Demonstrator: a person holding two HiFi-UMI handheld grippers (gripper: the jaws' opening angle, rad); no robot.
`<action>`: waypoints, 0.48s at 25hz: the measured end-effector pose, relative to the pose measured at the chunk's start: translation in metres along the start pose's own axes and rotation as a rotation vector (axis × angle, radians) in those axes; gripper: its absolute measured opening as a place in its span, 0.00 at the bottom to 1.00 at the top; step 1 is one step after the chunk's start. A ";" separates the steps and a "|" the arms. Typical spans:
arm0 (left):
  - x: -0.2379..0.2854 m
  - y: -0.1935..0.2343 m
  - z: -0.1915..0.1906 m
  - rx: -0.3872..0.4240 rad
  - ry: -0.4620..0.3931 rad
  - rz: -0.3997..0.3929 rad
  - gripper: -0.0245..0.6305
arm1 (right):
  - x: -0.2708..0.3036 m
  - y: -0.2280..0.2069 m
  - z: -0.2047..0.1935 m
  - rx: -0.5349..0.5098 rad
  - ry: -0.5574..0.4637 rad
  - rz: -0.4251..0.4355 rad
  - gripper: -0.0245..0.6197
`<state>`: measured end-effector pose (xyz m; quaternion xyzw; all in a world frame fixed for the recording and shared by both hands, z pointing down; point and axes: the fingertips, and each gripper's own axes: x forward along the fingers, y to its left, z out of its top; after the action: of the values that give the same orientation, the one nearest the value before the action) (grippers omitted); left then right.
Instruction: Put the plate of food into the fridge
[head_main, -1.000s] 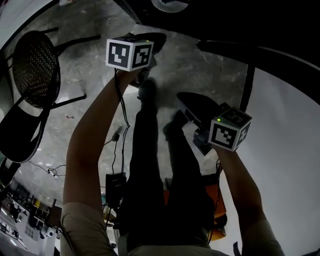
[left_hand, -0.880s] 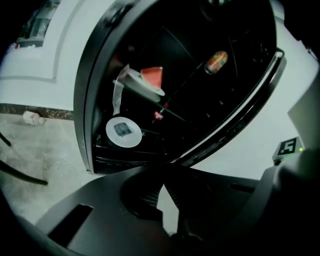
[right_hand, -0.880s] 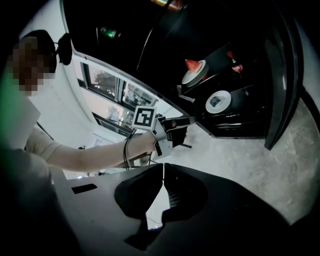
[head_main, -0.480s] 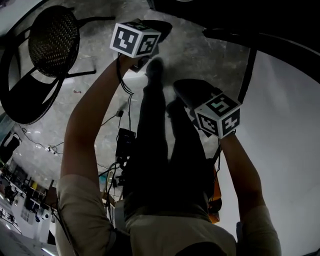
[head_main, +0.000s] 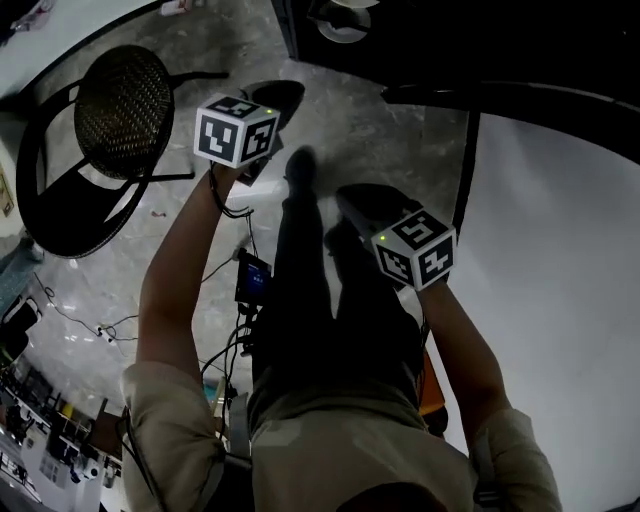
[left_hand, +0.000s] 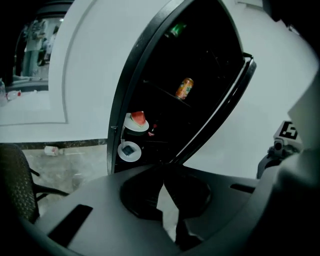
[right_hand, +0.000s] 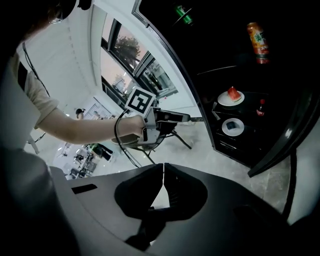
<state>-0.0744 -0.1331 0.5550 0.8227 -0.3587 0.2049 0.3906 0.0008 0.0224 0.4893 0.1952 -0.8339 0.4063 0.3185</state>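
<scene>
Black jaws of the left gripper (left_hand: 163, 183) and of the right gripper (right_hand: 163, 172) are seen pressed together with nothing between them, while the plate of food (right_hand: 224, 100), topped with something red, is set on a shelf inside the open fridge (right_hand: 210, 45), below an orange can (right_hand: 255, 41) whose print cannot be read.

In the head view, the fridge (head_main: 450, 40) is sinking into darkness, its shelves hidden. In the left gripper view, the dark item (left_hand: 129, 149) on the lower plate (left_hand: 121, 154) is showing too small to identify, the can (left_hand: 184, 88) is blurring past reading its label, a green thing (left_hand: 176, 30) up top is fading into shadow, and the picture's edge is cropping the chair (left_hand: 15, 182).
</scene>
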 end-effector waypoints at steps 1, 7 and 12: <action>-0.010 -0.001 0.005 0.019 -0.010 0.008 0.05 | -0.003 0.002 0.005 0.003 -0.013 -0.009 0.08; -0.070 -0.018 0.031 0.035 -0.093 0.040 0.05 | -0.022 0.019 0.026 0.017 -0.062 -0.032 0.08; -0.108 -0.035 0.043 -0.039 -0.149 0.051 0.05 | -0.033 0.048 0.026 -0.034 0.009 -0.002 0.08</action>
<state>-0.1174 -0.1056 0.4444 0.8185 -0.4113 0.1459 0.3736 -0.0132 0.0324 0.4273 0.1888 -0.8390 0.3927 0.3259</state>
